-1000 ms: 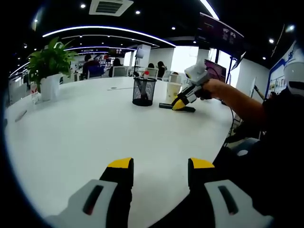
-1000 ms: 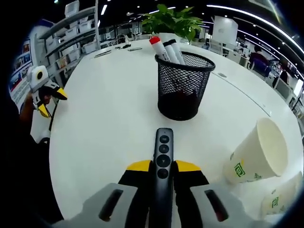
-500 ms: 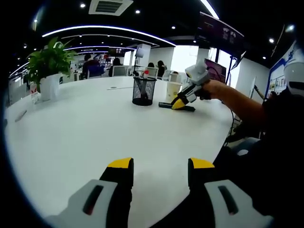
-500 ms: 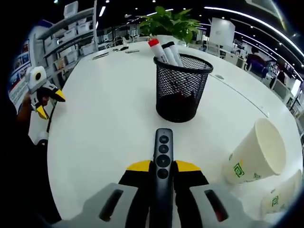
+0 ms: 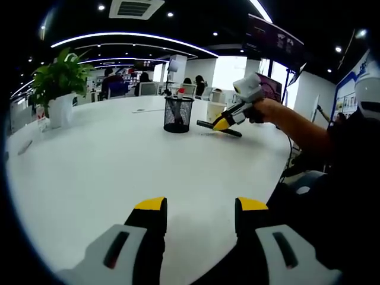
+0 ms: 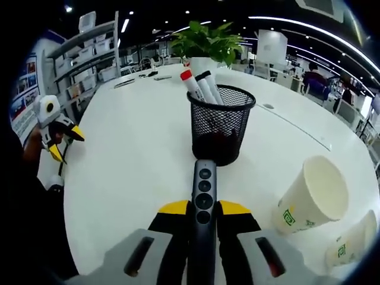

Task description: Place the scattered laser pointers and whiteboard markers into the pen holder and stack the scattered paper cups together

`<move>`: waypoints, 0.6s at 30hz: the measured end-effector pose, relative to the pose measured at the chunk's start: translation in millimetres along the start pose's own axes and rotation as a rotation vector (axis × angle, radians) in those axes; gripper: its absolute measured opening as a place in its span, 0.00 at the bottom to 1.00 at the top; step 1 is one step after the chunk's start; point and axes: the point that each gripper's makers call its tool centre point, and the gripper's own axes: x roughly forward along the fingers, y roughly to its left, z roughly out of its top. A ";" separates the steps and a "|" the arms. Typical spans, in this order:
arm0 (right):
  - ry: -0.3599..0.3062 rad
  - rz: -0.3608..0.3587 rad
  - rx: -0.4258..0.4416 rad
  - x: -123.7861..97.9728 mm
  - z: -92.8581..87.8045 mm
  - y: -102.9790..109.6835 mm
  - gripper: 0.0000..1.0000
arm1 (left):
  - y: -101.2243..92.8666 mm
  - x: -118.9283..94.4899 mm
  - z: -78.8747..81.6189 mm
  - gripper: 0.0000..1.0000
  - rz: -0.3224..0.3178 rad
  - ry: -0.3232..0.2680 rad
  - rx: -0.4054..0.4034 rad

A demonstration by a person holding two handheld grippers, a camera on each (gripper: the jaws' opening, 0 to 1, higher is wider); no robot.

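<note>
black slim laser pointer (image 6: 204, 202) in right gripper (image 6: 204, 209), mesh pen holder (image 6: 221, 126) beyond

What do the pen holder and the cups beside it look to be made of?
Pen holder: seemingly black metal wire mesh, since the markers inside show through its open weave. Upright paper cup: apparently matte off-white paper, with a rolled rim and green printed logo. Second cup looks alike.

A potted plant (image 5: 59, 83) stands on the white table (image 5: 107, 166) near its edge.

Black laser pointer (image 6: 204, 196) lifted, markers (image 6: 199, 87) upright in holder (image 6: 221, 122)
</note>
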 end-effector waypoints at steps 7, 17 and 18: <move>-0.039 0.000 0.001 -0.7 8.2 1.4 0.20 | 0.0 0.3 -1.0 0.47 -0.001 0.003 0.001; -0.107 -0.013 0.009 -4.6 24.0 -5.9 0.20 | 0.7 0.3 -1.0 0.47 0.000 0.002 -0.001; -0.111 -0.013 0.010 -4.8 24.9 -6.8 0.20 | 0.7 0.4 -1.1 0.47 0.000 0.003 -0.001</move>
